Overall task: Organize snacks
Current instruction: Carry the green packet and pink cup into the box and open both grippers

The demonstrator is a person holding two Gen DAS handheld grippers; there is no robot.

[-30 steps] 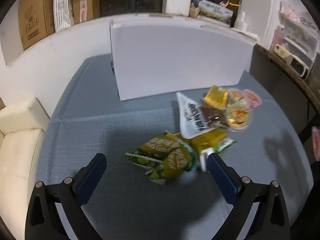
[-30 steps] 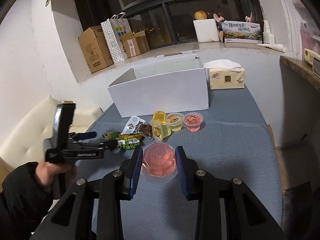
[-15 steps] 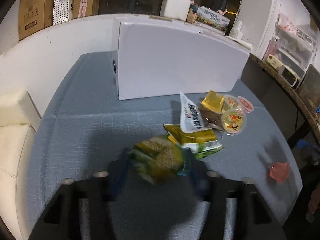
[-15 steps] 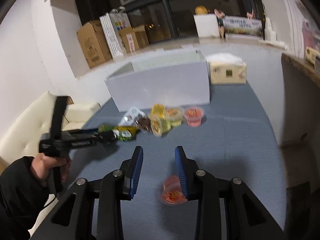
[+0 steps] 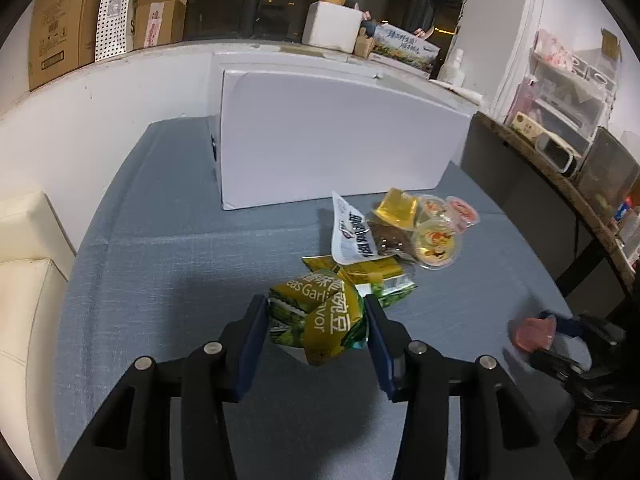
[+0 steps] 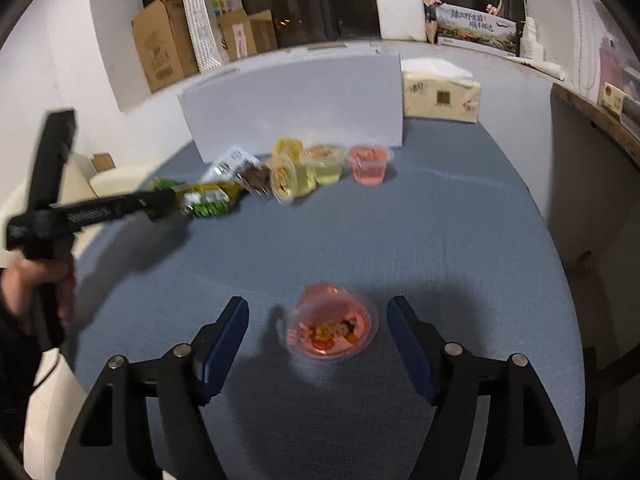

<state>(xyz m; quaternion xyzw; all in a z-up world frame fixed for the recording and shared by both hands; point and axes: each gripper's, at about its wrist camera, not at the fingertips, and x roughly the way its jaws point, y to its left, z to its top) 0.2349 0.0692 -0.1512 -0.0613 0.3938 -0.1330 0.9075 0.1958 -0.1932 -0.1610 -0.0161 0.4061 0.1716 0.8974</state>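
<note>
White box [image 5: 336, 136] at the far end of the grey table [image 5: 168, 264]; snack pile [image 5: 400, 232] just before it. Left gripper [image 5: 316, 320], nearer than the pile, jaws pinching green garlic-flavour packets [image 5: 320, 316]. Right gripper [image 6: 318, 336], well short of the box, jaws spread around pink jelly cup [image 6: 332, 326], untouched.

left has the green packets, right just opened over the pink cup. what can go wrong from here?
1. The left gripper pinches the green snack packets at one end; the bundle bulges and hangs, so one could slip out on the way to the white box.
2. The pink jelly cup lies tipped and blurred between the open fingers of the right gripper; it may roll on the table.
</note>
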